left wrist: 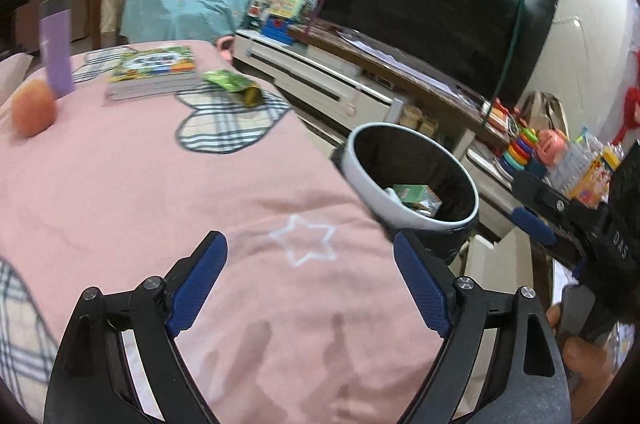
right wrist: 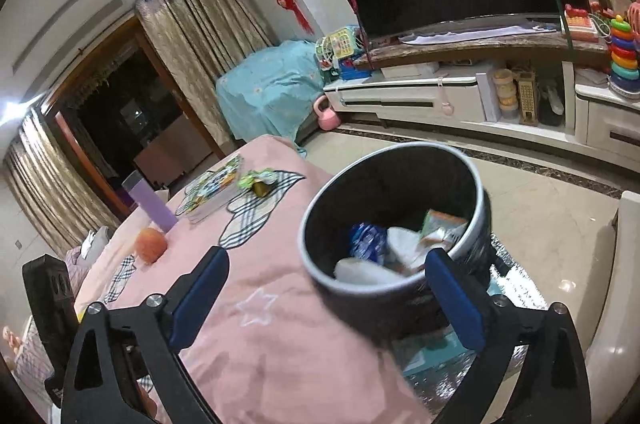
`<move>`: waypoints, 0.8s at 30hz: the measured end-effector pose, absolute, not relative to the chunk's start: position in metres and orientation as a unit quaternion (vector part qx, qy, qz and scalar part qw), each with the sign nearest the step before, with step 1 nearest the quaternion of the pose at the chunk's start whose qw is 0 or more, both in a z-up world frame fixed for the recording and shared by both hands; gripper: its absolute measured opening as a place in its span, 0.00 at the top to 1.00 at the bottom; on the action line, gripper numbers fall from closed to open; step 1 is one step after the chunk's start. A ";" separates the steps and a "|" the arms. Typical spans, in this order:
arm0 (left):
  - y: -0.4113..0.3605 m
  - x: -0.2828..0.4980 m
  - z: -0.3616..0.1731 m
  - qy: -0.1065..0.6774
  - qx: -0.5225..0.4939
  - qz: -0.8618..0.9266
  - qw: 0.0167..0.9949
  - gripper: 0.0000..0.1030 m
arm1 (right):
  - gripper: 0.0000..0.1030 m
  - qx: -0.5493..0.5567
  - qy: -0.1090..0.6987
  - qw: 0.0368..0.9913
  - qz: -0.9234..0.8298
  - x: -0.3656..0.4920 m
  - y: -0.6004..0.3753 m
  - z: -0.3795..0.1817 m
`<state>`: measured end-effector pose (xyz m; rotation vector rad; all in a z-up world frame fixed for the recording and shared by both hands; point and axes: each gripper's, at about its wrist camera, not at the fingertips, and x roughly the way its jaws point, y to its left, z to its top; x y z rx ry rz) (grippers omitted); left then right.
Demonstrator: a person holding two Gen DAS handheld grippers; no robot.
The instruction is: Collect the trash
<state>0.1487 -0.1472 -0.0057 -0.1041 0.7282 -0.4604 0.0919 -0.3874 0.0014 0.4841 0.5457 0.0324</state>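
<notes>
Both grippers spread wide, nothing pinched

Left gripper [left wrist: 310, 280] over pink cloth [left wrist: 160, 184], right gripper [right wrist: 328, 298] by trash bin [right wrist: 320, 264]; its body reads "DAS", wrapper [left wrist: 236, 86] print's unreadable.

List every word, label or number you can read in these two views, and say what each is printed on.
"DAS": white letters on the black body of the right gripper, at the right edge of the left wrist view.
Too blurred to read: book cover, green wrapper, packets in the trash bin, toy boxes.
</notes>
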 end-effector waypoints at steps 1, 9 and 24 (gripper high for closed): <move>-0.138 0.144 -0.005 0.345 -0.058 -0.217 0.911 0.15 | 0.03 0.238 0.263 0.935 0.016 0.088 -0.383 0.001; -0.097 0.107 0.014 0.279 -0.070 -0.191 0.939 0.12 | 0.02 0.207 0.229 0.951 0.001 0.055 -0.342 0.006; -0.078 0.057 0.013 0.155 -0.028 -0.076 0.985 0.00 | 0.00 0.066 0.120 0.986 -0.097 0.011 -0.299 0.025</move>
